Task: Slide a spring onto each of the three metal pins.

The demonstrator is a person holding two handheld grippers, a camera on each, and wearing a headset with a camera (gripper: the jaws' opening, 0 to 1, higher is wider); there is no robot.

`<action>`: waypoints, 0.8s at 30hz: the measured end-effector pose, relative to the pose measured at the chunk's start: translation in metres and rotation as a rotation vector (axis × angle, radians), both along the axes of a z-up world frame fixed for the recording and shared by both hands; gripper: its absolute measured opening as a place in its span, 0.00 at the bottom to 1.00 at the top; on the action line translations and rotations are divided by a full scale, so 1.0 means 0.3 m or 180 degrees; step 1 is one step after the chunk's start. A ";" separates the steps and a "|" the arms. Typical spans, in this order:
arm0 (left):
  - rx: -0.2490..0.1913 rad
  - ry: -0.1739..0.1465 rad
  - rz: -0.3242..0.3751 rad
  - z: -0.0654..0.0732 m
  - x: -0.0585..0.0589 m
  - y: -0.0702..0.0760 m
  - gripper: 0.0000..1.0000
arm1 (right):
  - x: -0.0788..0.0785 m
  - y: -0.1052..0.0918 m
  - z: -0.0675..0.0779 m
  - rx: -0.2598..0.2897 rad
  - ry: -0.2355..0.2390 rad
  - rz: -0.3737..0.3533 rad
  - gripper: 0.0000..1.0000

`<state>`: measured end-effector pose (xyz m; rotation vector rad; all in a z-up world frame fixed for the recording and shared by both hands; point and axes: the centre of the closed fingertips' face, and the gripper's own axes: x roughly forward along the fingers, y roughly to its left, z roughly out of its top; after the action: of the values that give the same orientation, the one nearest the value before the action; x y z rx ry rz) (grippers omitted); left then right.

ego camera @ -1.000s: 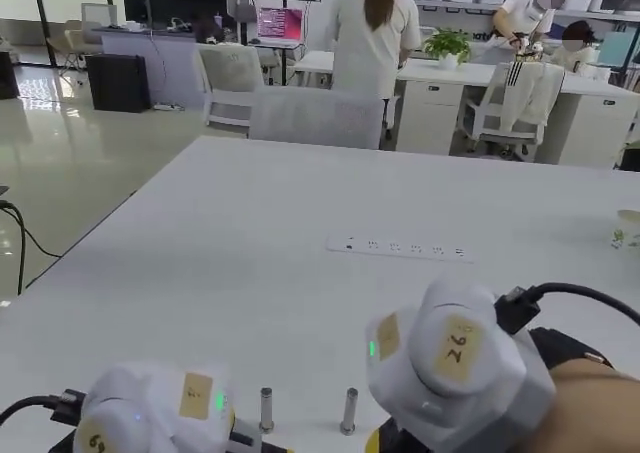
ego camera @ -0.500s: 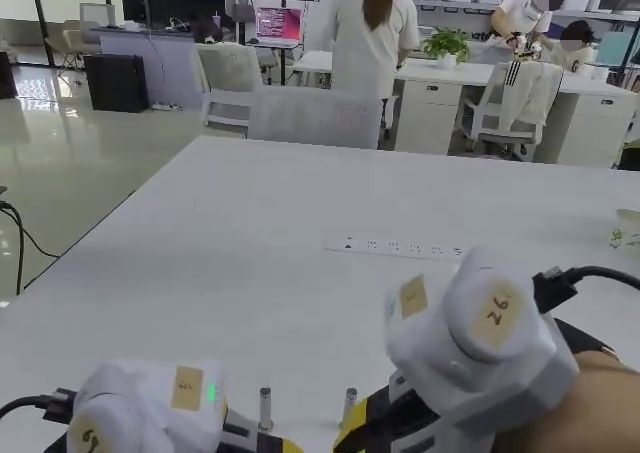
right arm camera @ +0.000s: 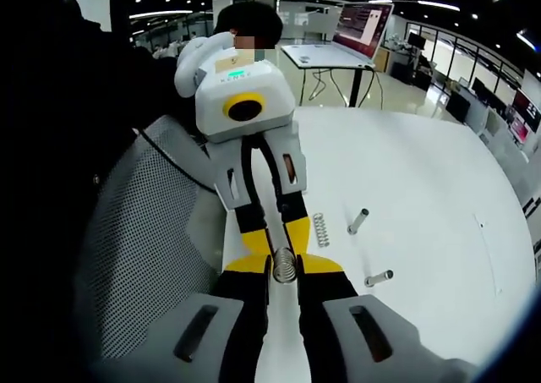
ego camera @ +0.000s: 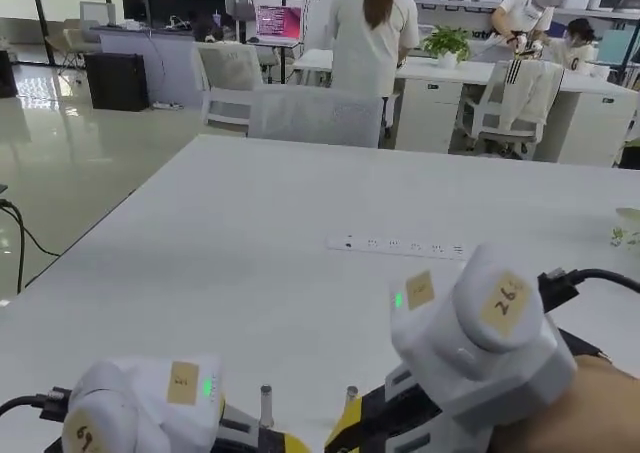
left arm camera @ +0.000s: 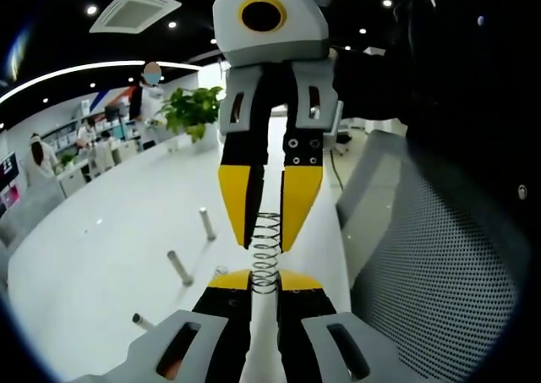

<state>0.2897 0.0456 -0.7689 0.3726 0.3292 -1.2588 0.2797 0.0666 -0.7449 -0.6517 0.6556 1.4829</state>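
1. Gripped spring. In the left gripper view we see the spring (left arm camera: 265, 252) spanning the gap between the two grippers, which meet tip to tip. Its lower end sits between the yellow tips of the left gripper (left arm camera: 265, 283). Its upper end sits between the yellow tips of the right gripper (left arm camera: 266, 231), which enters from the top of that view.

2. Jaw state, left. The jaws are drawn in to a narrow slot and pinch the near end of the spring.

3. Jaw state, right. In the right gripper view we see the spring end-on as a ring. It is clamped between that gripper's own tips, which are closed to the width of the coil.

4. Second spring. The loose spring (right arm camera: 320, 229) lies flat on the white table (ego camera: 250, 253), just beside the meeting tips and touched by neither gripper.

5. Pins. The three metal pins (left arm camera: 178, 267) stand in a row on the table, to the left of the jaws in the left gripper view. They are clear of the held spring, and all three are bare. In the head view we see two of them upright between the two gripper bodies, just beyond the yellow tips.

6. Surroundings. A power strip (ego camera: 400, 246) lies farther back on the table, well apart from the work.
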 end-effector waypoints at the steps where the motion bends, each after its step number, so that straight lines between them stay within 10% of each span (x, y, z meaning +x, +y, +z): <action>1: -0.0004 0.0001 -0.0003 0.001 -0.001 0.000 0.02 | -0.005 0.002 -0.001 0.0015 0.0031 0.0009 0.13; 24: -0.0082 0.0024 0.0018 0.014 0.005 -0.009 0.03 | 0.002 0.004 -0.032 -0.0086 0.0062 -0.0017 0.08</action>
<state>0.2912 0.0429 -0.7648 0.3448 0.3201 -1.2583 0.2803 0.0677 -0.7544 -0.6566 0.6928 1.4794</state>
